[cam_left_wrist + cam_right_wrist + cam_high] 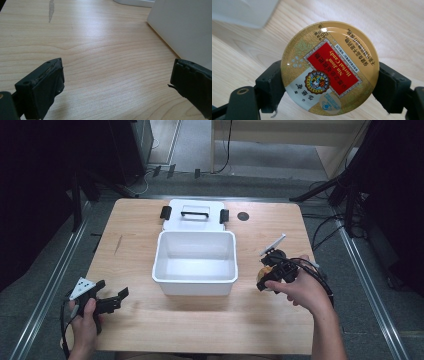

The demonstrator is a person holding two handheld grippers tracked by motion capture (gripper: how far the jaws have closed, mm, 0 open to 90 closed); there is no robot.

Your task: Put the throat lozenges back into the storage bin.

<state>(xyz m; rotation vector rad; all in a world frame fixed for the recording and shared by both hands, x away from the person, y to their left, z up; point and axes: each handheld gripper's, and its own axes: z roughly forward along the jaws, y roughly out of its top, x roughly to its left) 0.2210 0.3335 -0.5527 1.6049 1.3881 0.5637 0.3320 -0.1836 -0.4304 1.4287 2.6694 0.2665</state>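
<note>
- The table (200, 330) is pale wood, and carries everything in hand here.
- The white bin (195, 262) stands open in the middle of the table, and what shows of its inside looks empty. In the left gripper view its white wall (185, 30) rises at the right.
- The lid (195, 215), white with a black handle and two black clips, lies flat just behind the bin, touching or nearly touching its far rim.
- The right gripper (270, 279) sits just right of the bin, low over the table near the bin's front right corner. Its jaws are closed on the tin, one at either side of the rim.
- The left gripper (117, 299) rests well apart to the bin's front left, jaws spread wide with nothing between them; bare wood shows in the gap.
- The tin (330, 67) is round, flat and gold, held at its edges, face to the camera. I cannot tell whether it is off the table yet.
- Progress, as I judge it: bin opened and tin gripped are done; carrying it over the rim and letting go inside are left.
- Writing: the red panel reads "Nin Jiom Herbal Candy", upside down in this view, with Chinese text around it and a round crest below; the small print is too fine to read.
</note>
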